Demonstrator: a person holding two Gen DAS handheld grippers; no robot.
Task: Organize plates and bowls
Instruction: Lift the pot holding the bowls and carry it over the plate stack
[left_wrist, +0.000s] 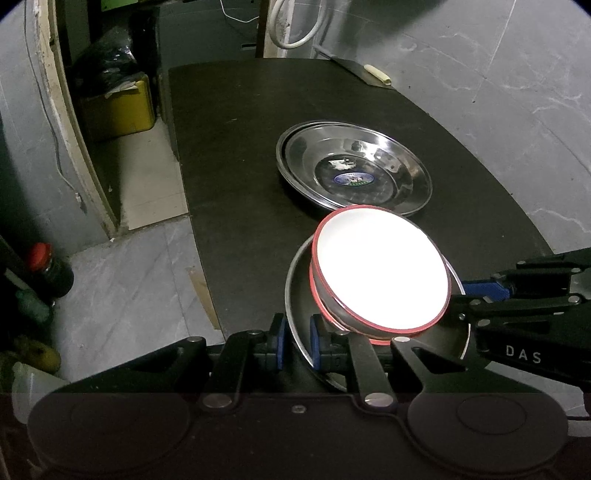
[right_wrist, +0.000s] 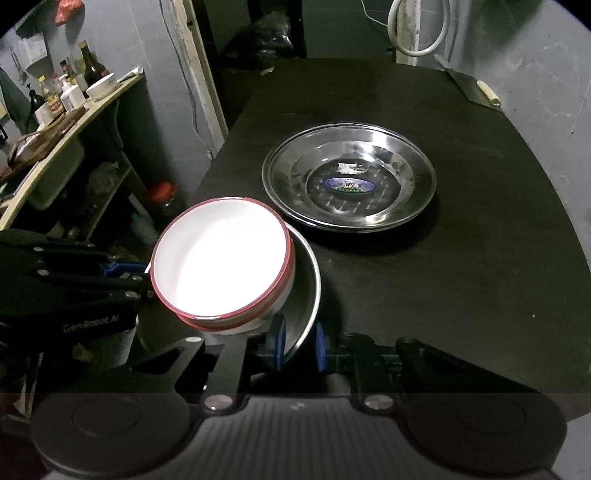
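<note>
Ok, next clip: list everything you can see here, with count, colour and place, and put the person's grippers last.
steel plates, far: a stack, count unclear, silver, label in the centre, middle of the table.
steel plate, near: one, silver, near edge of the table, gripped at its rim on two sides.
bowls: two stacked, white with red rims, tilted, sitting in the near plate.
table: one, black.
cleaver: one, metal blade, pale handle, far right corner of the table.
hose: one, white, looped on the wall behind.
jar: one, dark with red lid, on the floor at left.
left gripper: black with blue pads, shut on the near plate's rim.
right gripper: same, shut on the opposite rim.
</note>
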